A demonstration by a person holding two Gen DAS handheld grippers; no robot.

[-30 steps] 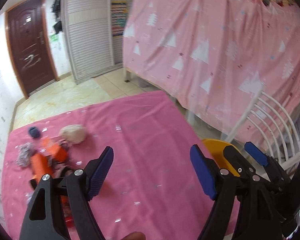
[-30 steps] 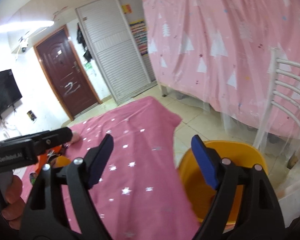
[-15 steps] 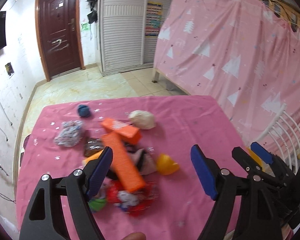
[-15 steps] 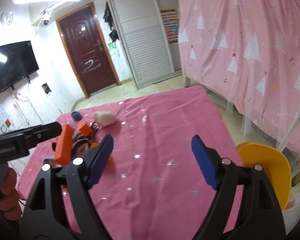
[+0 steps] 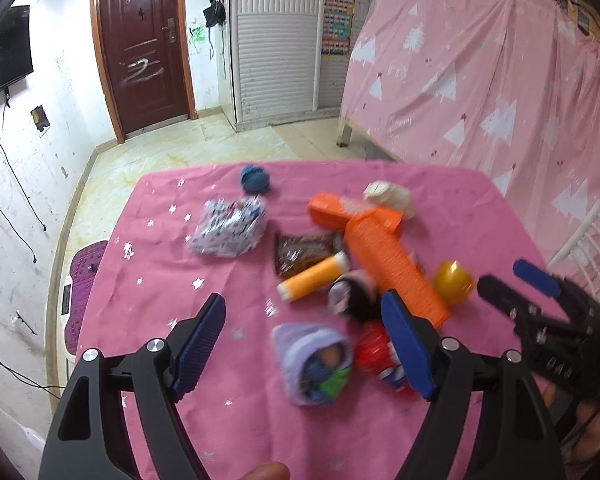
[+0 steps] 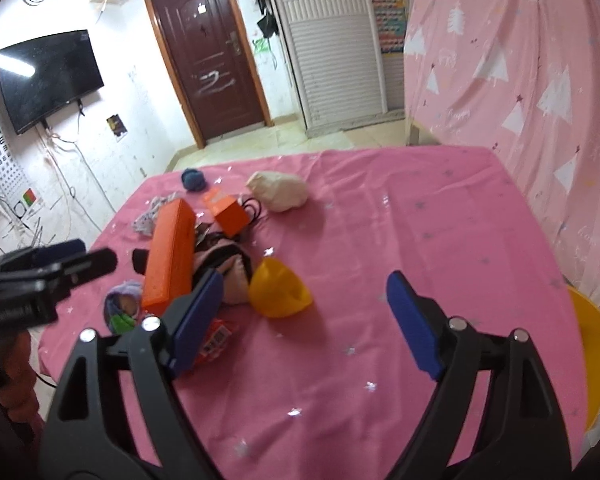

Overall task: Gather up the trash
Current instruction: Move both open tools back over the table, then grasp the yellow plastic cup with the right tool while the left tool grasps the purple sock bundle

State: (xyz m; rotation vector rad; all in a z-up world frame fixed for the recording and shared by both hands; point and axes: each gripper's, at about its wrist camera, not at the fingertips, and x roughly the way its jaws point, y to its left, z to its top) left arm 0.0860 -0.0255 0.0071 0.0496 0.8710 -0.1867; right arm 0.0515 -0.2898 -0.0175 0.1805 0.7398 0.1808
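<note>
Trash [image 5: 340, 272] heaped on pink tablecloth [image 5: 160, 280]

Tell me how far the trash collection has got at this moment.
Nothing looks collected yet. The pile, including the long orange box, yellow cup, silver wrapper and blue wad, lies on the pink tablecloth. The left gripper is open and empty; the right gripper is opening, nothing between its jaws. The yellow bin sits at the table's edge; its inside isn't visible. All pickups remain.
</note>
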